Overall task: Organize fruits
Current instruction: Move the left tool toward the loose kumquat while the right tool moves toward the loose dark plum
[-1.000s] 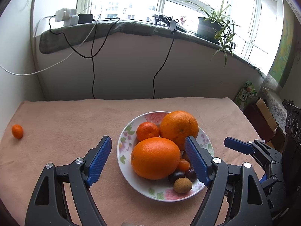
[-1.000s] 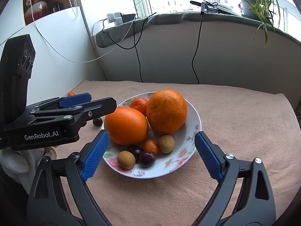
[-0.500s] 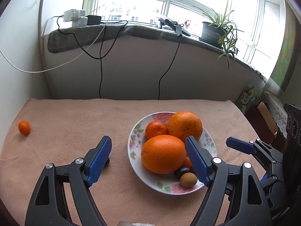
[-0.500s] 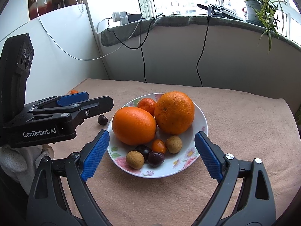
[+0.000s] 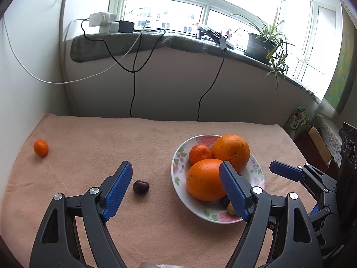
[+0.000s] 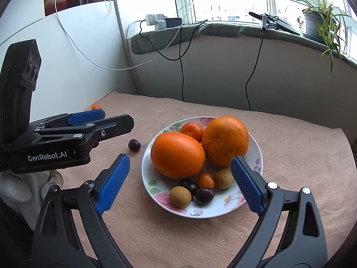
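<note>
Fruit plate (image 5: 178, 174) has slid right as we swing left; open, empty left gripper (image 5: 176, 188) now frames the loose cherry (image 5: 141, 187)

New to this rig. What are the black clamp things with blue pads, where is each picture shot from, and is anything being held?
They are two hand-held grasping devices, one in each of a person's hands; there is no robot arm. Each carries a wide-angle camera looking forward along its two blue-padded fingers.

The left wrist view looks out over the left tool, with the right one at its edge. The right wrist view looks out over the right tool, with the left one at its side.

On the pinkish table cloth stands a floral plate with two big oranges, a mandarin, and small fruits at the front. Off the plate lie a dark cherry and a small orange fruit, far left.

Both tools are open and hold nothing.
</note>
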Motion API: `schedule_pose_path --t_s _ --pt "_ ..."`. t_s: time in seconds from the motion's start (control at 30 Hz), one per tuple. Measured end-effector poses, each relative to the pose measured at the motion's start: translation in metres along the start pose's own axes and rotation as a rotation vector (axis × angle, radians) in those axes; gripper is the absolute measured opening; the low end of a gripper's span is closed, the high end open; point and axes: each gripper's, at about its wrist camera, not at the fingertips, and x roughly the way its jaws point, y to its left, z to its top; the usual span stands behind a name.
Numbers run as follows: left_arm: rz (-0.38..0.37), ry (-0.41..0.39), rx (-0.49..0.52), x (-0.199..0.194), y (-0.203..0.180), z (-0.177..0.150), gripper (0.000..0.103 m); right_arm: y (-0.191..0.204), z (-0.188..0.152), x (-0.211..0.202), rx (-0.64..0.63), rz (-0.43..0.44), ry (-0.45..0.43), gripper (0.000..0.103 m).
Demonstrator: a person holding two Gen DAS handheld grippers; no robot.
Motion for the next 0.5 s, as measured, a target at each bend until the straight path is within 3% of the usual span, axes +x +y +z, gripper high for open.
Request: schedule_pose_path --t_s 0.5 --pt "0.047 -0.016 -0.072 -0.014 0.055 -0.006 0.08 0.037 0.014 0.02 -0.062 0.052 0.002 0.094"
